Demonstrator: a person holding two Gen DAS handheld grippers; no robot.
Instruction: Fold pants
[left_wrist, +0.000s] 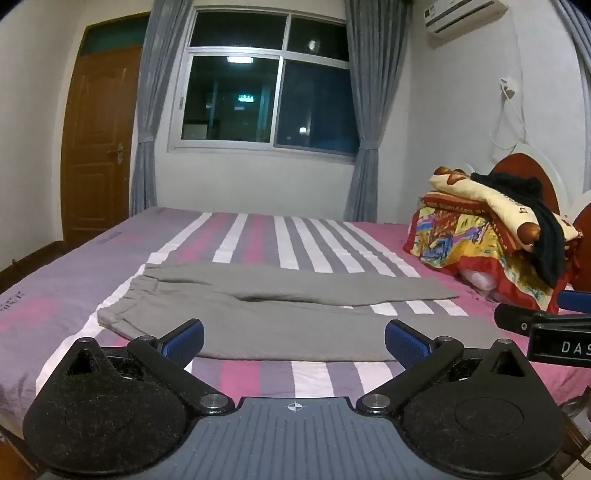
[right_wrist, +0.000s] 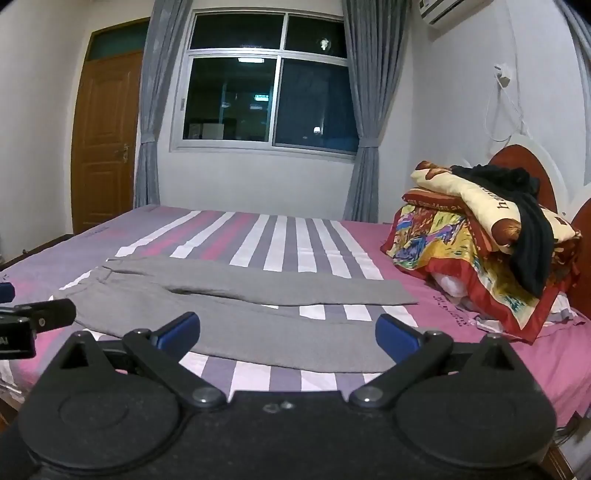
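One door (left_wrist: 98, 140) on the left, one window (left_wrist: 266, 85) with two curtains (left_wrist: 147, 110), then one pile of bedding (left_wrist: 487, 236) at the right by the headboard. Just one pair of pants (left_wrist: 266, 310): plain grey, laid flat across the striped bed (left_wrist: 55, 295), waistband to the left, two legs running right with a slight gap between them. Two grippers: left gripper (left_wrist: 294, 339) and right gripper (right_wrist: 287, 334) both spread wide, hovering at the near edge, nothing pinched.

Dim bluish indoor light, ceiling-lamp glare on window (left_wrist: 258, 85), fisheye-bent edges.
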